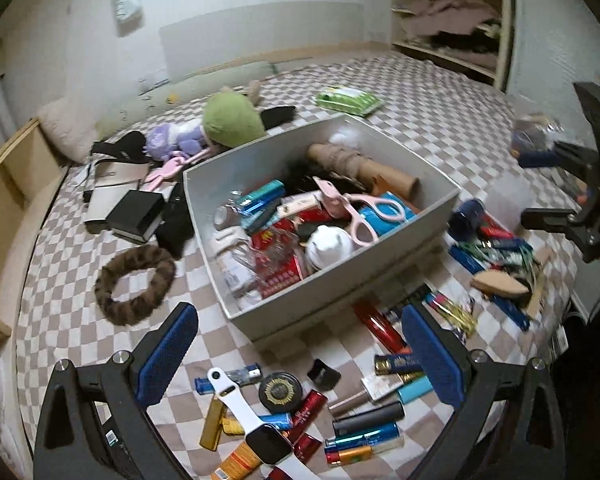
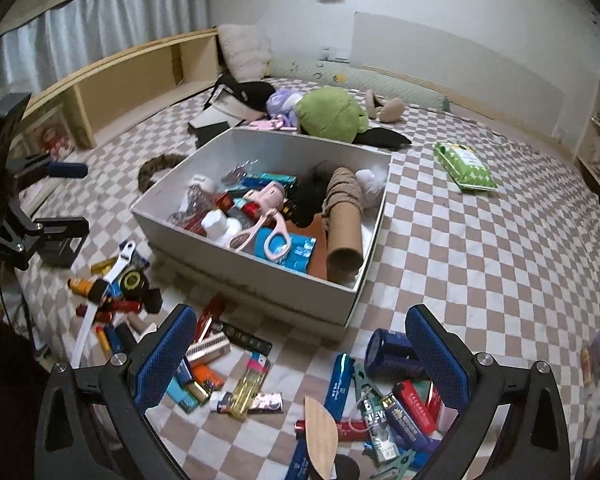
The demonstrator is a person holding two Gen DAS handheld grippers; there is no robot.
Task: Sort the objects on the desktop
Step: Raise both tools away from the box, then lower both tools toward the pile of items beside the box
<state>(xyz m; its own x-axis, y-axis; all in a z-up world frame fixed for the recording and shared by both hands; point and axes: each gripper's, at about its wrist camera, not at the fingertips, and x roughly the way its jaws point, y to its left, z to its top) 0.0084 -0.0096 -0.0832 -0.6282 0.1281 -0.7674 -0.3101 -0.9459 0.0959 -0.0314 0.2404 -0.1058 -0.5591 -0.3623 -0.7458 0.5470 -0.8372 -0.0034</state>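
Left wrist view: the grey box [image 1: 320, 216] sits mid-bed on the checkered bedspread [image 1: 440, 120], crammed with pink scissors [image 1: 360, 216], a cardboard tube [image 1: 380, 170] and small packets — it lies just ahead of the left claw [image 1: 300, 360], whose blue pads stand wide apart and hold nothing. Between those pads, nearer the bed's front edge, lie a white smartwatch [image 1: 256, 428], a round black tin [image 1: 280, 392] and scattered lighters. Right wrist view: the right claw [image 2: 300, 360] hovers low, likewise spread and empty, over a dark blue jar [image 2: 388, 354] and more lighters — the box just beyond it.
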